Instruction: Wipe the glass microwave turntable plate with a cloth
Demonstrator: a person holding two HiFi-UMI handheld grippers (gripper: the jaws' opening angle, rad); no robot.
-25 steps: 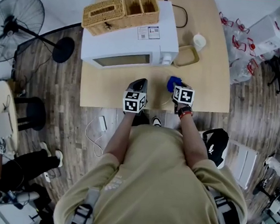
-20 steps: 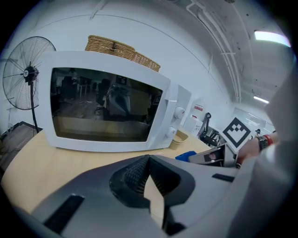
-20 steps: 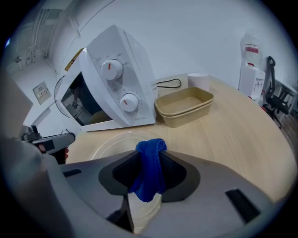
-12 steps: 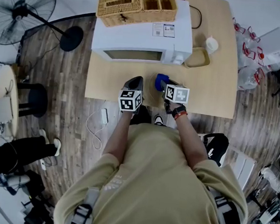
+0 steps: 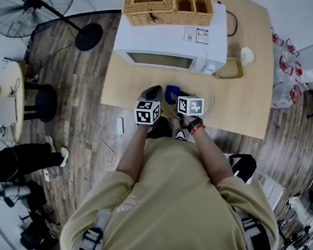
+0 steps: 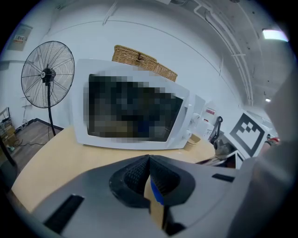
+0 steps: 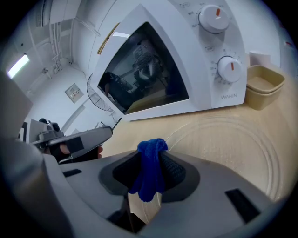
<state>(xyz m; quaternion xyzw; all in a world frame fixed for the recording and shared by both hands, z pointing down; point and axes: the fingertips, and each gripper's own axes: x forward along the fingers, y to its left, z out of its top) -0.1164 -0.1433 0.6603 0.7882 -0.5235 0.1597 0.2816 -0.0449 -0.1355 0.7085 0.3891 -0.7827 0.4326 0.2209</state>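
Note:
The clear glass turntable plate [image 7: 228,148] lies flat on the wooden table in front of the white microwave [image 7: 163,60]. It is faint in the head view, where the glass plate [image 5: 206,102] shows just right of my right gripper's marker cube. My right gripper [image 7: 156,158] is shut on a blue cloth [image 7: 149,174] and hangs over the plate's near left edge. In the head view the blue cloth [image 5: 172,90] sticks out ahead of the right gripper [image 5: 176,95]. My left gripper [image 6: 149,160] is shut with nothing held, close beside the right one, and points at the microwave door.
A wicker basket [image 5: 168,4] sits on top of the microwave [image 5: 171,39]. Stacked beige containers [image 7: 263,83] stand right of the microwave, with a white bottle [image 5: 246,54] behind them. A standing fan [image 5: 34,1] is on the floor to the left. The table [image 5: 239,106] edge is near my body.
My right gripper has carried the blue cloth to the left across the table, closer to the left gripper. The head view has shifted, so the microwave sits further right.

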